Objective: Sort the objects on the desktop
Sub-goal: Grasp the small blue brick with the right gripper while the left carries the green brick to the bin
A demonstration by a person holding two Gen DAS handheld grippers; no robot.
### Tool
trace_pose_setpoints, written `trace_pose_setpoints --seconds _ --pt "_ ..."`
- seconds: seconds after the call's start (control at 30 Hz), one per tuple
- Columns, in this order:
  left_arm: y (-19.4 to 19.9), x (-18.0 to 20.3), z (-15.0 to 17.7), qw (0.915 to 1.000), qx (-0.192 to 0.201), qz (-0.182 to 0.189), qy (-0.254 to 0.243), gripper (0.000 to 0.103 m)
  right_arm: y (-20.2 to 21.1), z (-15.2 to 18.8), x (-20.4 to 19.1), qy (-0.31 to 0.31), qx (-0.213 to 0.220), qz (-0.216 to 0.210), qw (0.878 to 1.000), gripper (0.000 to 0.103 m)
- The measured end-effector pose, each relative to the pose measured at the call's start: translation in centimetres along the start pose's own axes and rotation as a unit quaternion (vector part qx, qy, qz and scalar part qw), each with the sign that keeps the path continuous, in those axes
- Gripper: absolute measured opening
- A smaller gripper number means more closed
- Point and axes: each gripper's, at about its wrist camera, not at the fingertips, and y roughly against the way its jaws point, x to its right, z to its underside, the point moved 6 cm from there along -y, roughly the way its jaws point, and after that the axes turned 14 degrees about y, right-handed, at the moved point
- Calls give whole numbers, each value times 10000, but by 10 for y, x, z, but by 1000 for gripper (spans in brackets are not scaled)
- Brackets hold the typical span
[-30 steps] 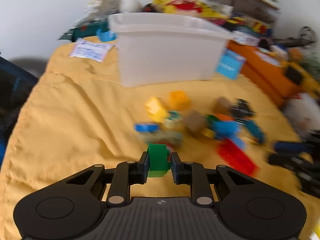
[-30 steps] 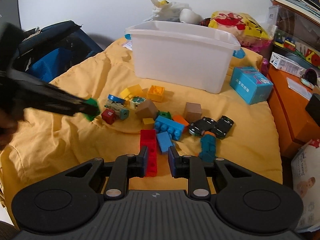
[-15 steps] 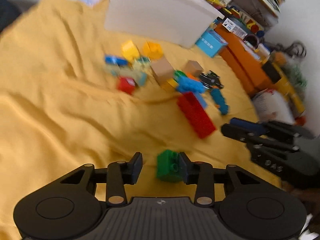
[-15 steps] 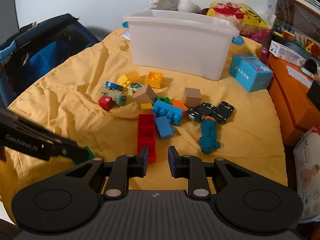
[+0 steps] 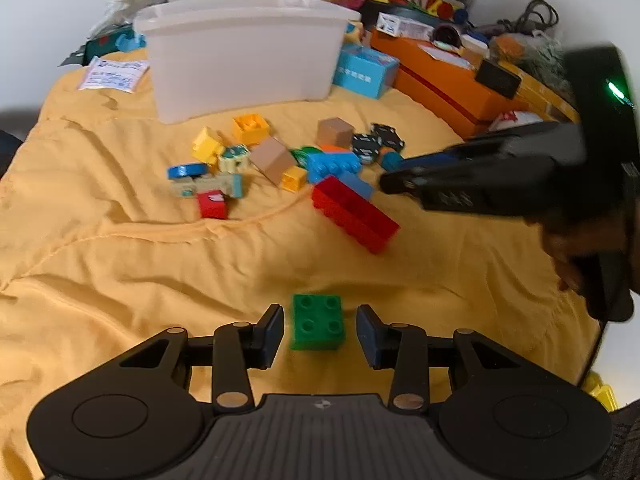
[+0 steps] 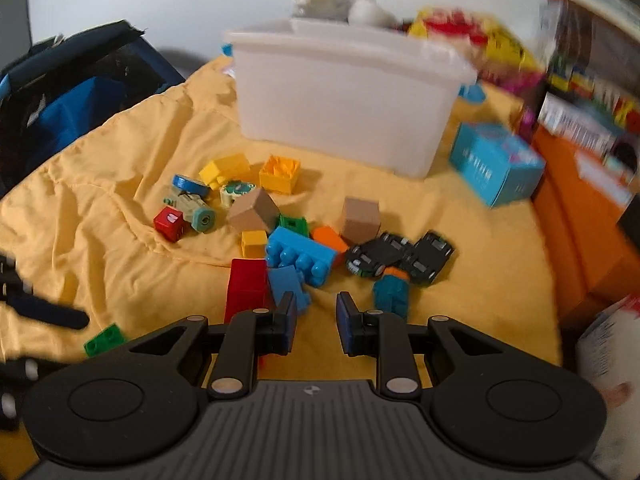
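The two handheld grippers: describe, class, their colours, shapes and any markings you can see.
Both the left gripper and right gripper are matte black plastic, with a ribbed centre, round side discs, silver pivot pins and dark blue pads. From the left wrist view, the right one shows a green light.

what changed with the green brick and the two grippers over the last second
The left gripper carried the green brick away from the pile toward the near edge of the yellow blanket, set it down and let go; its jaws now stand clear of it. The right gripper moved in toward the blocks, empty. The white bin and pile stayed put.
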Motion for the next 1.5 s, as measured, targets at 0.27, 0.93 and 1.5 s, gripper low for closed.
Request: trace_pose_setpoints --seconds 0.27,0.93,1.5 --pt "-11 -2 4 9999 -52 -152 21 44 -23 -1 11 -980 -87 -474 9940 25" --pt "-24 -6 5 9997 -159 -152 131 36 19 39 -21 55 -635 -413 9971 17" --pt "-1 -3 -47 9980 594 -227 -53 35 24 28 -14 54 -409 -235 9989 17"
